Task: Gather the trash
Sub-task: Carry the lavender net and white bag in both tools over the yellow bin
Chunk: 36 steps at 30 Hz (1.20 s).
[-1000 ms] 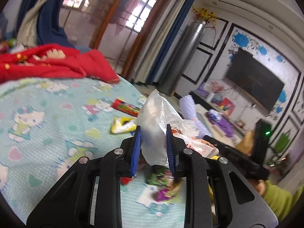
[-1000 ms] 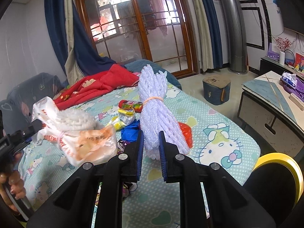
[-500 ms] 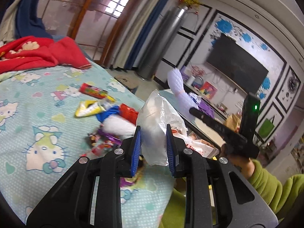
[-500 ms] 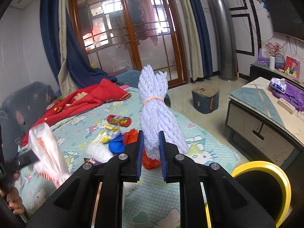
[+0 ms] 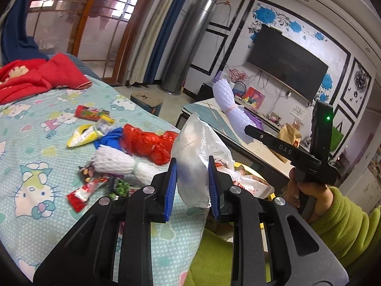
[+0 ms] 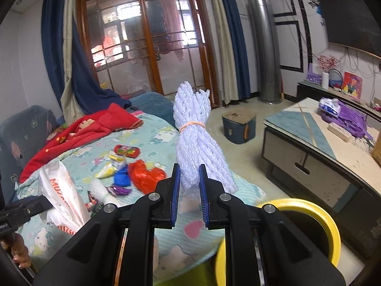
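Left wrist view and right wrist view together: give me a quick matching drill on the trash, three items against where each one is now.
Items:
1. white plastic bag
2. white foam net bundle
3. red net bag

Places:
A. lying on the bedsheet
B. clamped in the right gripper
C. clamped in the left gripper

Pairs: 1-C, 2-B, 3-A
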### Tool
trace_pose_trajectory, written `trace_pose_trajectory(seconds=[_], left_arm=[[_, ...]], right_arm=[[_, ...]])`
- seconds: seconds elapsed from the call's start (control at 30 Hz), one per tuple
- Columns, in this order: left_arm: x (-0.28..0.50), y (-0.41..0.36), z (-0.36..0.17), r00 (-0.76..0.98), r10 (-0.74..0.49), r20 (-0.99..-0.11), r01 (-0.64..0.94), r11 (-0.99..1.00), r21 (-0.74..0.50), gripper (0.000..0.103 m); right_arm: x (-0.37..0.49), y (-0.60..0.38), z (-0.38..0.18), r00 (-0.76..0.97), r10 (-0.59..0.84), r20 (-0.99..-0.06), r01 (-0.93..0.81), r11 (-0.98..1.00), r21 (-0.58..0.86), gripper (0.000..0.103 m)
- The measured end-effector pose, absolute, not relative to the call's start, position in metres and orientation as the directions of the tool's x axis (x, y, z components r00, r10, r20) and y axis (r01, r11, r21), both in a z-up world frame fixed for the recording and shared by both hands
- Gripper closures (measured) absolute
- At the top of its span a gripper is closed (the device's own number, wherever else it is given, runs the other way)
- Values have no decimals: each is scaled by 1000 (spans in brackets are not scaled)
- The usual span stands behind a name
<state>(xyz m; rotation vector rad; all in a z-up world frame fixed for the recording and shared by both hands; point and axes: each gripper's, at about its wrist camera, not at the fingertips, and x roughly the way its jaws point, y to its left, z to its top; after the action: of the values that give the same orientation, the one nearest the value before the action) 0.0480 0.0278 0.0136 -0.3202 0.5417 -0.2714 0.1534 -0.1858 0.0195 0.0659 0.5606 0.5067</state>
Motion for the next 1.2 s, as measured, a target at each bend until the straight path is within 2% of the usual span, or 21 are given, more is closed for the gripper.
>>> trace_pose_trajectory(seconds=[1.2], left_arm=[[110, -92, -12, 736, -387, -556, 322, 922, -216, 84]], right_arm=[[130, -300, -34, 680, 344, -648, -213, 938, 275, 88]])
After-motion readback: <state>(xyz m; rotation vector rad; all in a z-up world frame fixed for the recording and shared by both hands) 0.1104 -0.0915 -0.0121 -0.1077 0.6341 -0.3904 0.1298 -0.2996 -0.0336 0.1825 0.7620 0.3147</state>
